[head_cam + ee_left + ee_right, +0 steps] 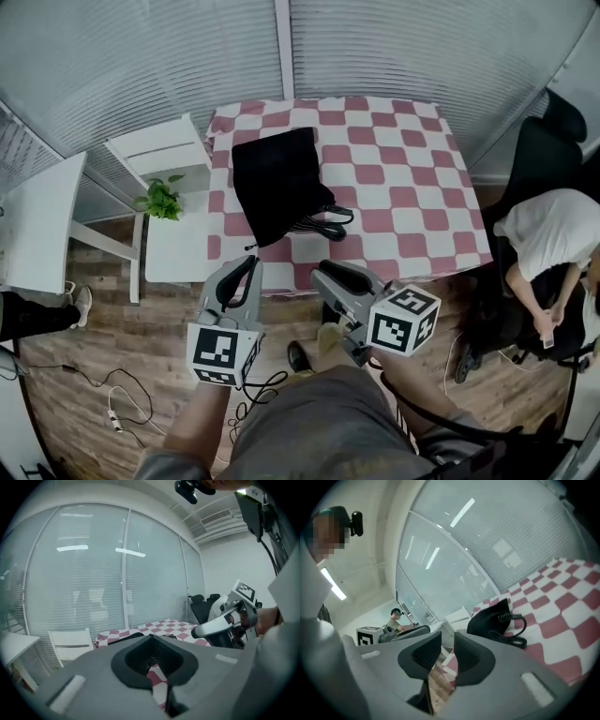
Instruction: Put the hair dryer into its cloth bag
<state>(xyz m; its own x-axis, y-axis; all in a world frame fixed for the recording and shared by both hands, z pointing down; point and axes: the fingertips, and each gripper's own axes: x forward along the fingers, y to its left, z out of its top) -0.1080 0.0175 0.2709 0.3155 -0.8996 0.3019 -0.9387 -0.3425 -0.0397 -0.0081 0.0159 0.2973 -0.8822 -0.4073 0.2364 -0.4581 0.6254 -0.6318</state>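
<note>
We hold the left gripper [249,266] near our body, fingers [133,663] closed on nothing. The right gripper [330,274] beside it has fingers [472,654] slightly apart, empty. The black cloth bag [277,183] lies far left on the bench [403,187], with a black cord [328,222] trailing from its near right edge.
</note>
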